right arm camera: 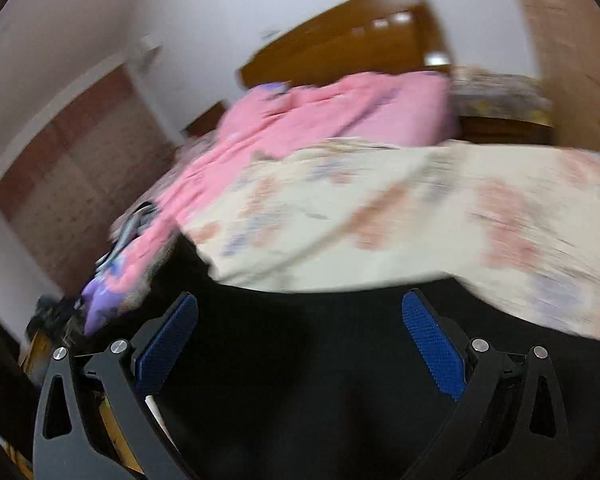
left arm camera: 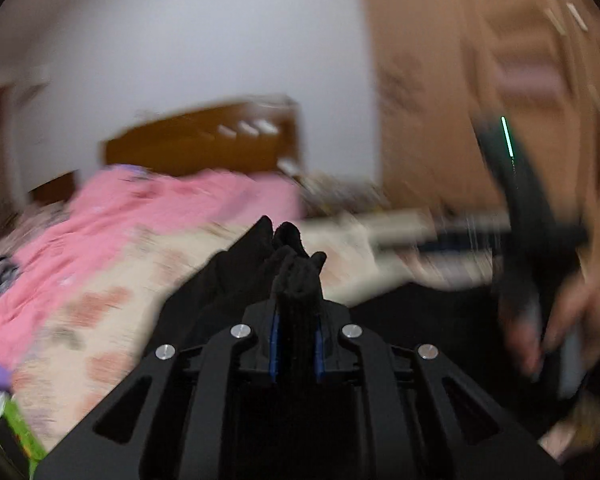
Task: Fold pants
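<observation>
Your left gripper (left arm camera: 296, 344) pinches a bunched fold of the black pants (left arm camera: 296, 280) between its blue pads, jaws pressed tight on the cloth, the gathered tip poking up past the fingertips; the rest of the dark fabric trails down and to the left over the near edge of the bed (left arm camera: 100, 280); your right gripper (right arm camera: 300, 344) has its jaws spread wide, blue pads well apart with nothing pressed between them, and more of the black pants lies spread beneath and between them across the near part of that view; in the left wrist view the right gripper shows as a blurred dark body with a thin green light, held in your hand (left arm camera: 572, 320) at the far right; beyond the pants the bed carries a cream floral sheet (right arm camera: 380, 208) and, farther back, a rumpled pink quilt (right arm camera: 320, 112) lying against the wooden headboard (right arm camera: 340, 48); a purple cloth (right arm camera: 100, 300) sits at the bed's left edge near some dark clutter too blurred to make out; a white wall (left arm camera: 200, 40) stands behind the headboard and a tan wardrobe (left arm camera: 480, 60) rises at the right; both views are smeared, so fine detail is lost.
</observation>
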Available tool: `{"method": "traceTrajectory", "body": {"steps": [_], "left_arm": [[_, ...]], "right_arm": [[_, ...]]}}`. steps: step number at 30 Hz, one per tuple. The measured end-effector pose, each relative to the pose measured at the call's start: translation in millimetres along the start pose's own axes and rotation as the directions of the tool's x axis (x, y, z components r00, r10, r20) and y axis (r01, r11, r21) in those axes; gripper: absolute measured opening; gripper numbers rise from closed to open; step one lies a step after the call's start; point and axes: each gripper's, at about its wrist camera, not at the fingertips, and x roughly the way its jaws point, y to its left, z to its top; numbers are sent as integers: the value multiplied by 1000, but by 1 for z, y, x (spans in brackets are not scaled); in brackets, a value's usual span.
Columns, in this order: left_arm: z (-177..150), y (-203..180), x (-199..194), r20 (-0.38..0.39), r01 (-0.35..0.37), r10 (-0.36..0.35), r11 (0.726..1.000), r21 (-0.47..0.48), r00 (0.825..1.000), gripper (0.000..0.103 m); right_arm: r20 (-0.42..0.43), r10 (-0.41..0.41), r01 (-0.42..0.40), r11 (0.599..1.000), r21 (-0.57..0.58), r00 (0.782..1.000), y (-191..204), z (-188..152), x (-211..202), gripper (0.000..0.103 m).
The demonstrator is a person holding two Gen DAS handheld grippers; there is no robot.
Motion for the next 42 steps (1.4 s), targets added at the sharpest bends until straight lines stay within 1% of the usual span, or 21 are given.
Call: {"method": "traceTrajectory", "body": {"steps": [2,4,5,6,7,8,9,11,13,15,16,18,21,23,25,28,30,34,35,38,42], "left_arm": [[-28,-45,30,-101,53,-41,991,119,994,12],[-51,-73,51,-201,122,-81,972,199,976,19],[-58,-80,52,-205,113,-64,965,236,977,23],[-61,-84,50,-197,115,-63,958,264,978,35],[-60,-84,46,-202,146,-93,954,264,975,63],[-57,-82,39,-194,171,-122,951,258,973,76],[-53,-79,28,-162,180,-142,950,257,977,85],[-41,-61,-9,-66,182,-171,958,220,983,88],[-34,-30,-35,2,140,-142,981,134,990,101],[-38,11,-48,21,39,-39,999,13,999,102],[-48,39,-48,-16,-53,52,997,-60,999,101],[-71,82,-46,-112,-189,172,969,-159,979,101],[-98,112,-51,-167,-260,226,941,-215,960,101],[-111,119,-54,-190,-271,232,938,-218,954,101],[-121,121,-50,-210,-267,225,943,-201,952,101],[-130,112,-43,-225,-239,200,957,-163,954,101],[-133,110,-39,-231,-237,199,960,-148,952,101],[-143,112,-39,-238,-249,212,958,-139,948,101],[-143,112,-37,-243,-260,222,956,-135,944,101],[-145,119,-27,-270,-293,248,946,-140,930,101],[-148,130,-13,-302,-314,262,939,-140,917,102]], "right_arm": [[-5,-51,52,998,36,999,-26,-10,-18,98],[-30,-87,89,993,73,996,-46,-18,-23,98],[-38,-90,93,991,91,995,-54,-24,-26,98],[-43,-91,95,990,105,995,-64,-31,-30,98],[-50,-89,94,989,116,995,-65,-37,-33,98],[-60,-75,82,989,125,995,-66,-41,-32,98],[-70,-56,64,989,131,996,-68,-45,-32,98],[-96,2,12,991,136,995,-70,-54,-36,98],[-127,72,-52,987,153,989,-62,-62,-34,98],[-175,148,-119,979,167,973,-47,-74,-29,98],[-195,178,-145,974,171,965,-42,-77,-23,98],[-256,243,-203,964,175,936,-23,-88,-10,98],[-353,239,-200,969,141,905,2,-101,9,98],[-393,256,-212,965,153,883,13,-108,21,92],[-405,268,-220,962,162,874,20,-110,31,86],[-390,289,-237,955,176,874,29,-102,46,83],[-369,301,-226,946,234,879,27,-98,56,77],[-350,301,-222,943,248,887,28,-100,69,32],[-328,322,-244,935,256,888,29,-104,69,26],[-303,293,-242,950,195,907,42,-102,63,22],[-294,269,-244,962,119,917,56,-96,63,22]]}}
